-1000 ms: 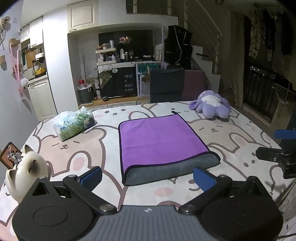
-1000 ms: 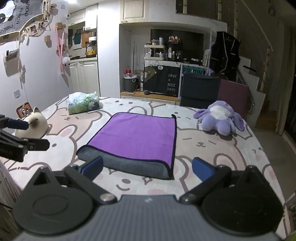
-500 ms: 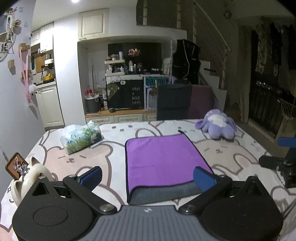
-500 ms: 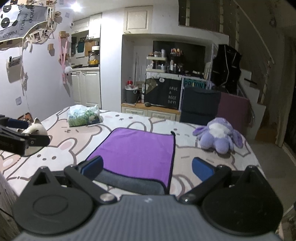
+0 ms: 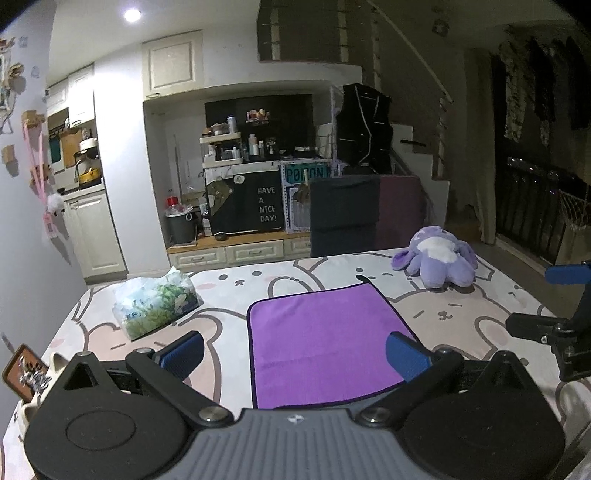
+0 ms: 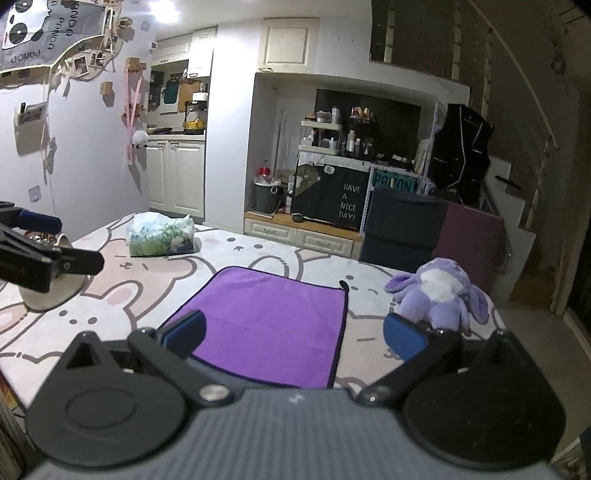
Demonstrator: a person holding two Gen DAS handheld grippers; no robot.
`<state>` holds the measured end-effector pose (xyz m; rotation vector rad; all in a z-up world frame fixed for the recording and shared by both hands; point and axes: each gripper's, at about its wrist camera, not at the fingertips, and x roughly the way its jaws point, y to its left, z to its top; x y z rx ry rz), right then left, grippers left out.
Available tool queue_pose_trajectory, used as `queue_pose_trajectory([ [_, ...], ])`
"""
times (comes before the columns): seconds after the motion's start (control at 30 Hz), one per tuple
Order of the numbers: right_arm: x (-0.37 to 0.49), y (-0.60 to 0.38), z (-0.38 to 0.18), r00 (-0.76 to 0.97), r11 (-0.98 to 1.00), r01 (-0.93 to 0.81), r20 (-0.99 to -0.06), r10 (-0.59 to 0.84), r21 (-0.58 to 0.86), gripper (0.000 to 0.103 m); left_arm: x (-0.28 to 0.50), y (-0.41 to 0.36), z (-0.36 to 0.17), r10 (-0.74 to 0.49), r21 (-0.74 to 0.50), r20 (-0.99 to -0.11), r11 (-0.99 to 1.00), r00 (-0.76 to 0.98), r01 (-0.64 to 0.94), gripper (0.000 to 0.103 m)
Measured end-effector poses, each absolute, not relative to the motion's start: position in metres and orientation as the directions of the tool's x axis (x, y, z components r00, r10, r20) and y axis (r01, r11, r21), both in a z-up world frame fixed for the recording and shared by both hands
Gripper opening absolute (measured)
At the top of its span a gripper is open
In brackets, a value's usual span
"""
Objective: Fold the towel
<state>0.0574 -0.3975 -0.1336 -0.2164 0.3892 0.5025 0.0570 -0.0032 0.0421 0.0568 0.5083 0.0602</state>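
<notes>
Nearby, purple towel [image 5: 325, 339], near edge hidden behind two wide-open, empty hand-held grippers [image 5: 295, 350] [image 6: 293, 334]; beyond, sign [image 5: 266, 204] "HAVE A NICE DAY!"

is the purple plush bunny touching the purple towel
Apart. The right wrist view shows bare tablecloth between the purple towel and the plush bunny, and the left wrist view shows the same gap.

Your light's mostly one ceiling lamp [image 5: 132, 14] up-left of the fingers, blown out w/ glare in both views. Everything right of the fingers, incl. the stairs [image 6: 517, 110], drops into dim murk. Heavy fisheye bend and black vignette at the corners. Table beyond the fingertips is sharp, evenly lit, shadows soft.
</notes>
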Motion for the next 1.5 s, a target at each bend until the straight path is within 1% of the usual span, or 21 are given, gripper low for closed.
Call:
queue_pose_trajectory([
  [0.23, 0.067, -0.393, -0.135, 0.78, 0.838, -0.538, -0.43, 0.455, -0.09, 0.103, 0.082, 0.001, 0.026, 0.058, 0.046, -0.517, 0.998, 0.854, -0.04, 0.103],
  [0.5, 0.087, -0.39, -0.148, 0.75, 0.838, -0.542, -0.486, 0.449, -0.063, 0.103, 0.108, 0.012, -0.004, 0.052, 0.017, -0.578, 0.998, 0.815, -0.052, 0.103],
  [0.63, 0.099, -0.389, -0.16, 0.731, 0.836, -0.546, -0.517, 0.445, -0.051, 0.103, 0.118, 0.021, -0.019, 0.056, 0.007, -0.596, 0.998, 0.801, -0.065, 0.103],
  [0.87, 0.119, -0.388, -0.186, 0.706, 0.846, -0.533, -0.565, 0.427, -0.026, 0.103, 0.134, 0.033, -0.05, 0.068, 0.016, -0.657, 0.997, 0.751, -0.076, 0.103],
  [1.07, 0.129, -0.387, -0.208, 0.674, 0.834, -0.551, -0.598, 0.434, -0.016, 0.103, 0.14, 0.039, -0.072, 0.044, 0.002, -0.684, 0.998, 0.728, -0.059, 0.103],
  [1.27, 0.145, -0.385, -0.23, 0.624, 0.816, -0.579, -0.647, 0.438, -0.006, 0.103, 0.143, 0.045, -0.092, -0.008, -0.039, -0.727, 0.999, 0.686, -0.03, 0.103],
  [1.5, 0.154, -0.388, -0.249, 0.587, 0.815, -0.58, -0.685, 0.431, 0.016, 0.103, 0.15, 0.057, -0.107, -0.061, -0.075, -0.736, 0.997, 0.675, 0.009, 0.103],
])
